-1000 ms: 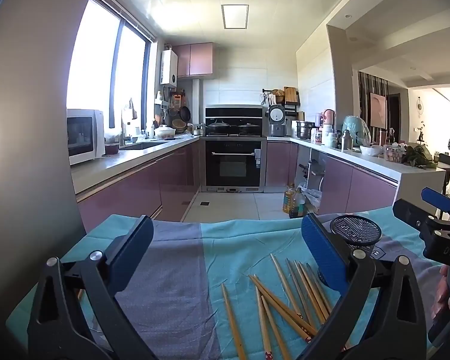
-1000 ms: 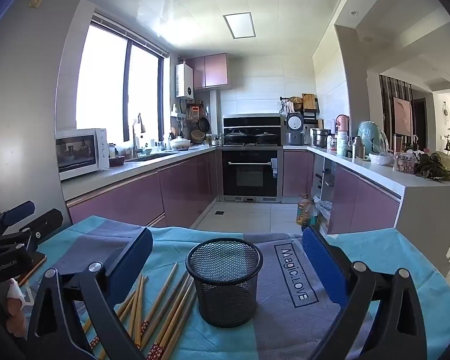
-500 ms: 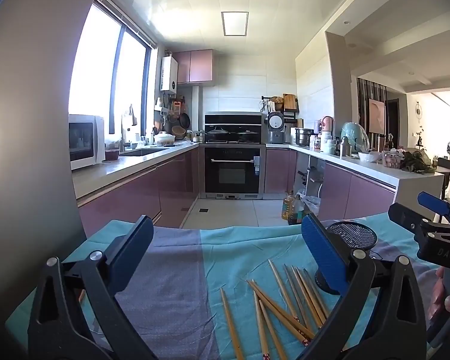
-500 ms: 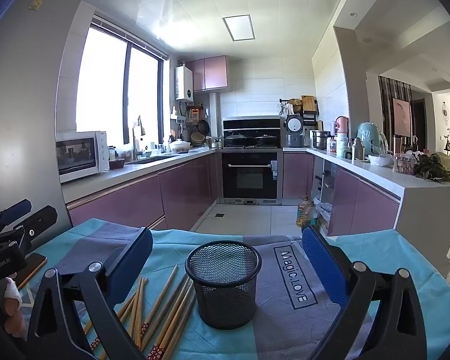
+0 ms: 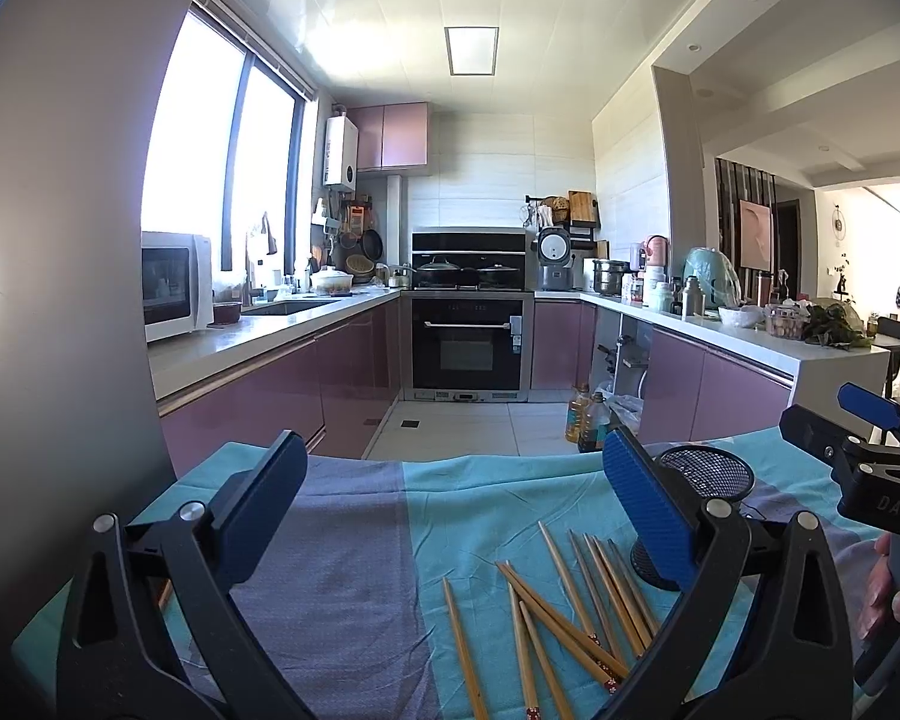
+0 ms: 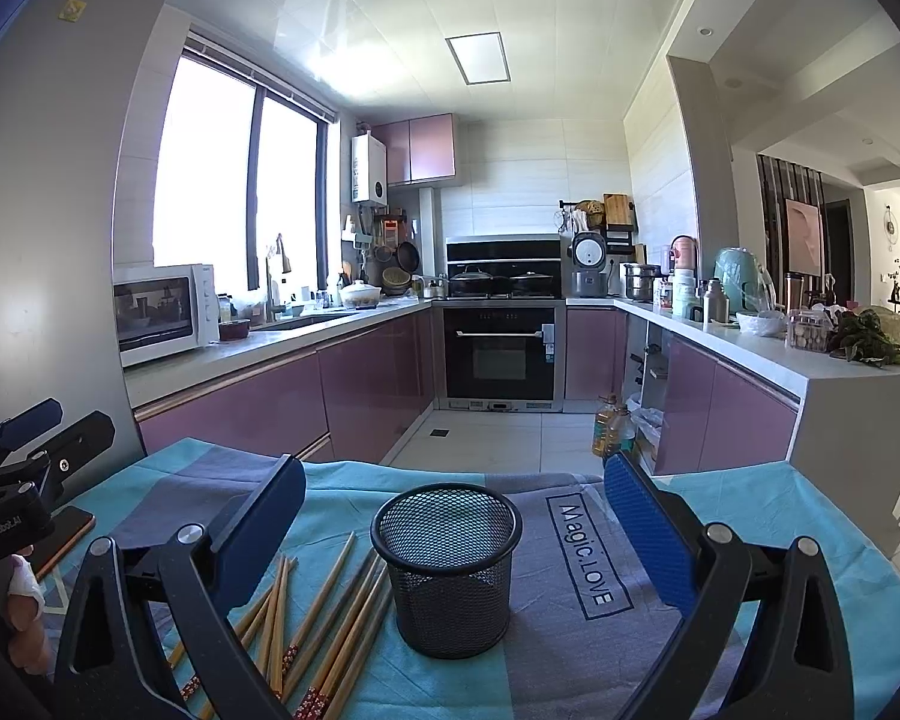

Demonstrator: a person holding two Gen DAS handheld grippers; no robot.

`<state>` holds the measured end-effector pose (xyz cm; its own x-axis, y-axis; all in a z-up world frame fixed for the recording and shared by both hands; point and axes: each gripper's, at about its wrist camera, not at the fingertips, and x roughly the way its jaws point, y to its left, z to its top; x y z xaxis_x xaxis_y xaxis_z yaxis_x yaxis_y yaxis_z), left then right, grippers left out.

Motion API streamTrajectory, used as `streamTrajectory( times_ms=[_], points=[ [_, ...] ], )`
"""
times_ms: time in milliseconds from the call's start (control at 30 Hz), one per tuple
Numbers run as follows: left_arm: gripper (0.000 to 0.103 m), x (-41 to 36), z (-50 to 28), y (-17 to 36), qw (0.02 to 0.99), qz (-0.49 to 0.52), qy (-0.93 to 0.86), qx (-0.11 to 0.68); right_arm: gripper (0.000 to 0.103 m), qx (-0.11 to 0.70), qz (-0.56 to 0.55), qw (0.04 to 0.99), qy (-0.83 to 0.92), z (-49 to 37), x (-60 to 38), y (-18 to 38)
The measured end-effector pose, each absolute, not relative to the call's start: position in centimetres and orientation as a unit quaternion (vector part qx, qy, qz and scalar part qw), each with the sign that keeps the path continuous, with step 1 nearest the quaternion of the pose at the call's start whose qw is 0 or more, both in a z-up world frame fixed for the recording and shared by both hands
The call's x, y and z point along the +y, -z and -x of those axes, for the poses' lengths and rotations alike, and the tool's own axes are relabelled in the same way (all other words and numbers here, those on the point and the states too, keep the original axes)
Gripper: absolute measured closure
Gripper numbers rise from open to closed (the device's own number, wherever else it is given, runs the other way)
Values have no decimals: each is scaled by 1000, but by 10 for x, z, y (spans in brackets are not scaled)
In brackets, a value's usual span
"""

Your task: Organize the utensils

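Several wooden chopsticks [image 5: 576,606] lie loose on the teal and grey tablecloth [image 5: 342,570], just left of a black mesh cup [image 6: 447,564] that stands upright and empty. The cup also shows in the left wrist view [image 5: 705,477], partly hidden by a finger. The chopsticks show in the right wrist view [image 6: 330,606] too. My left gripper [image 5: 450,504] is open and empty above the cloth, left of the chopsticks. My right gripper [image 6: 450,522] is open and empty, with the cup between its fingers' line of sight. Each gripper shows at the edge of the other's view.
The table's far edge faces a kitchen with purple cabinets [image 6: 258,414], an oven [image 6: 501,354] and a white counter [image 6: 810,372] at the right. Oil bottles [image 6: 609,426] stand on the floor. A dark flat object [image 6: 66,531] lies on the cloth at the left.
Both grippers have tilted up and drawn back slightly; the table contents sit a little lower in both views. Nothing has been picked up or moved.
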<state>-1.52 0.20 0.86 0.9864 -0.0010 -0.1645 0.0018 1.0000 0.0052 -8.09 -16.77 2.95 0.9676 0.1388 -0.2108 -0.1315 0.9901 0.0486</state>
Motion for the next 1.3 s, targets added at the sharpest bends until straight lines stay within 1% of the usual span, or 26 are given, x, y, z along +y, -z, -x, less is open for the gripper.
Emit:
streamTrajectory(
  times_ms=[1300],
  points=[
    [6,1,17,-8,997,-4,1,81,6,109,-27,991,-70,78,-173,-25]
  ],
)
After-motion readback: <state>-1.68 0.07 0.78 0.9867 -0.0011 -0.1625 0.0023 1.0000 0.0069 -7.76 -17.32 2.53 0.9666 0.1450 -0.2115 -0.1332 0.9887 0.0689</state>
